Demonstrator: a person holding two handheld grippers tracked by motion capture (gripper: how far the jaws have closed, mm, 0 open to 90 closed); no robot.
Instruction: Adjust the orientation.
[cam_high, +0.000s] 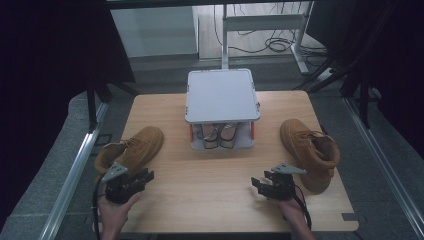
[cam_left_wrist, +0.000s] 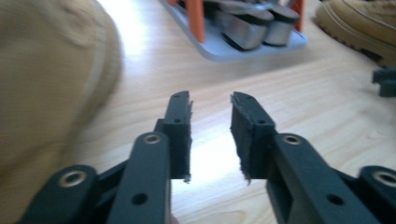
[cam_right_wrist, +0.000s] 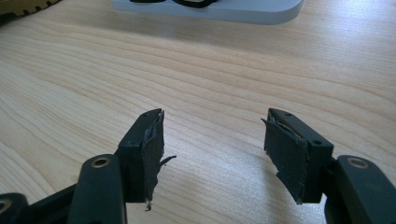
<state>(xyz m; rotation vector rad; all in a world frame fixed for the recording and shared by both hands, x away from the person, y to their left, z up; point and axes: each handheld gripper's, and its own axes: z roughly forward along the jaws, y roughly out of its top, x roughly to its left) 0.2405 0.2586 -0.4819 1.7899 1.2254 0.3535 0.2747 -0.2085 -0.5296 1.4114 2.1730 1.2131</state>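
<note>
Shoes half hidden under rack; left boot blurred.

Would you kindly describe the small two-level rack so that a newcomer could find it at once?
Start at the wooden table and look to the middle of its far edge. There, between the two tan boots, stands the grey shoe rack. Unlike the boots, it is flat-topped and square, with orange posts and a pair of shoes on its lower shelf.
</note>
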